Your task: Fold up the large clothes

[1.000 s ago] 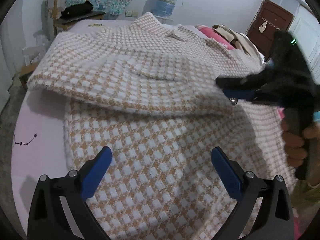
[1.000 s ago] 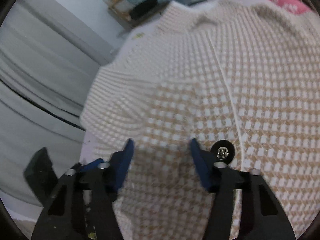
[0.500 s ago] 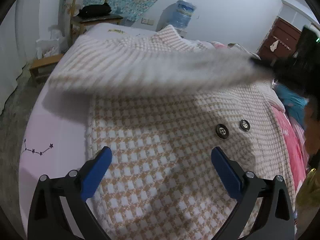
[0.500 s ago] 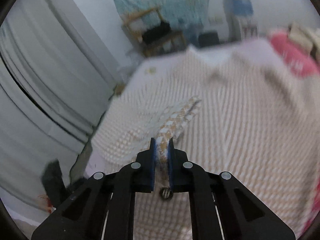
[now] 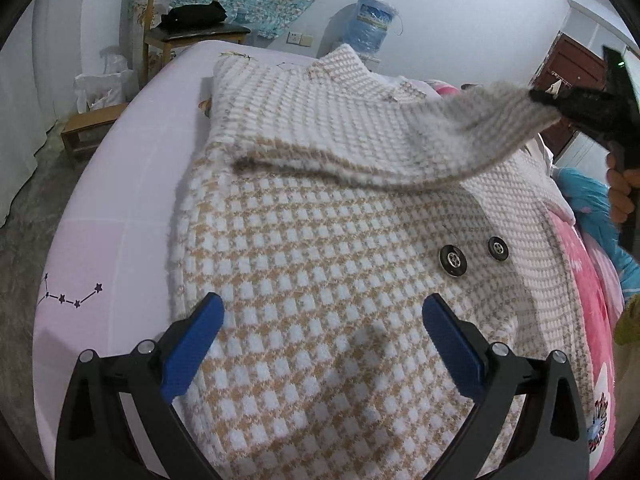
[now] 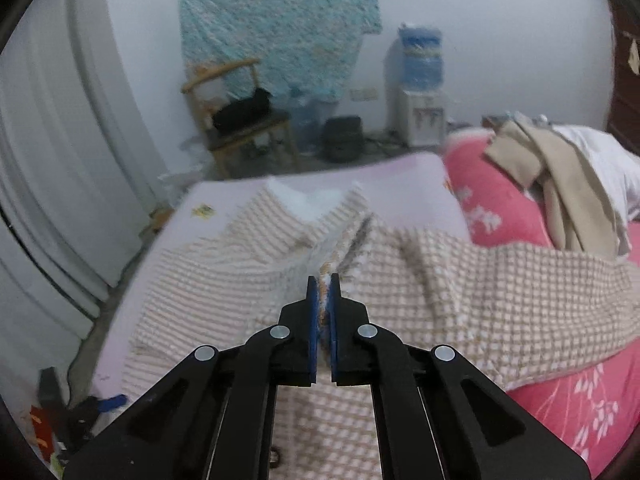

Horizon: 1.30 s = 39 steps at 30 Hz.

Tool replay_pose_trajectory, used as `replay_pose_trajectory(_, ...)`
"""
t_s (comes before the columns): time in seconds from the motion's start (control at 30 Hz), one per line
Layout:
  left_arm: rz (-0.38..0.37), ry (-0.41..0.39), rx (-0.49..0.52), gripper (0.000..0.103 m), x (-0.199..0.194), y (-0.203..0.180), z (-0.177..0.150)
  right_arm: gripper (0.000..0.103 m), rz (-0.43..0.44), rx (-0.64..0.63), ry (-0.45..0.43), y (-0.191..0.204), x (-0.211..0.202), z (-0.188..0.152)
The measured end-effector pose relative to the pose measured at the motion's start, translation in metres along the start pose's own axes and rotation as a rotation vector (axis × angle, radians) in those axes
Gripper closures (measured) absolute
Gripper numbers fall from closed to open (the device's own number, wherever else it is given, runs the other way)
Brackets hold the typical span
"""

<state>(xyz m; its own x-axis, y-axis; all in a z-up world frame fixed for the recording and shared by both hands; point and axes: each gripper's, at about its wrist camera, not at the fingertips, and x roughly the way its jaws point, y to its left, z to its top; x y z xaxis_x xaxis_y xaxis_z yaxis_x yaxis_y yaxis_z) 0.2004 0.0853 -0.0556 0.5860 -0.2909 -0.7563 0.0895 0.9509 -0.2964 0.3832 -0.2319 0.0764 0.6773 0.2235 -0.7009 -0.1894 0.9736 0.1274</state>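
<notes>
Bed: the bed with the pale lilac sheet (image 5: 120, 184) carries the garment; the sheet looks smooth, so a hard pull could drag the whole piece toward the pink floral quilt (image 6: 520, 216) beside it.
Coat: the large beige-and-white checked woolly coat (image 5: 320, 280) lies spread on the bed, front up, one sleeve lifted off it. It looks thick and heavy, so a fold may spring open or land crooked.
Sleeve: the checked sleeve (image 5: 400, 140) hangs in the air from its cuff and sags in the middle; set down too early, it would probably bunch instead of lying flat.
Left tongs: the left tongs (image 5: 324, 344) stand wide over the coat's lower front, holding nothing. With no anchor there, the body may shift.
Right tongs: the right tongs (image 6: 324, 292) are pinched narrow on the cuff edge; only a thin bite shows, so the fuzzy knit could slip out.
Buttons: two black round buttons (image 5: 454, 261) sit near the front edge and could snag.
</notes>
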Motion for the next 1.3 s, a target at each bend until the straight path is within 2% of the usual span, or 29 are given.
replay_pose_trajectory(0.13,0.001,0.008,0.001,0.005,0.001,-0.002,0.001,0.100,-0.087,-0.033,0.046,-0.013,0.024,-0.011)
replay_pose_trajectory(0.23,-0.014,-0.018,-0.012,0.005,-0.004,-0.002,0.007,0.100,-0.102,-0.026,0.103,-0.028,0.038,-0.018)
replay_pose_trajectory(0.27,-0.009,-0.040,-0.006,0.005,-0.008,-0.002,0.011,0.095,-0.085,-0.015,0.157,-0.034,0.050,-0.023)
replay_pose_trajectory(0.33,0.023,-0.067,0.017,0.005,-0.011,-0.003,0.020,0.083,-0.076,0.004,0.208,-0.041,0.053,-0.028)
replay_pose_trajectory(0.37,0.057,-0.079,0.031,0.005,-0.010,-0.003,0.026,0.069,-0.062,0.019,0.234,-0.047,0.056,-0.032)
replay_pose_trajectory(0.4,0.094,-0.088,0.039,0.005,-0.009,-0.002,0.032,0.062,-0.054,0.028,0.240,-0.051,0.057,-0.035)
replay_pose_trajectory(0.47,0.152,-0.094,0.046,0.005,-0.002,0.001,0.040,0.061,-0.056,0.030,0.248,-0.055,0.058,-0.037)
replay_pose_trajectory(0.53,0.219,-0.077,0.044,0.005,0.008,0.008,0.047,0.060,-0.056,0.042,0.267,-0.058,0.061,-0.039)
replay_pose_trajectory(0.63,0.232,-0.057,0.015,0.005,0.017,0.015,0.050,0.061,-0.057,0.073,0.314,-0.067,0.077,-0.043)
replay_pose_trajectory(0.7,0.226,-0.039,-0.013,0.005,0.021,0.021,0.050,0.084,-0.030,0.090,0.328,-0.069,0.085,-0.044)
replay_pose_trajectory(0.77,0.231,-0.023,-0.033,0.005,0.025,0.027,0.047,0.092,-0.022,0.077,0.322,-0.065,0.088,-0.042)
replay_pose_trajectory(0.9,0.241,-0.020,-0.055,0.005,0.026,0.032,0.041,0.094,-0.087,-0.032,0.253,-0.042,0.087,-0.027)
replay_pose_trajectory(1.07,0.252,-0.024,-0.054,0.005,0.027,0.030,0.041,0.094,-0.119,-0.066,0.221,-0.034,0.094,-0.007)
replay_pose_trajectory(1.3,0.239,-0.027,-0.058,0.005,0.028,0.029,0.042,0.094,-0.136,-0.044,0.243,-0.043,0.094,-0.025)
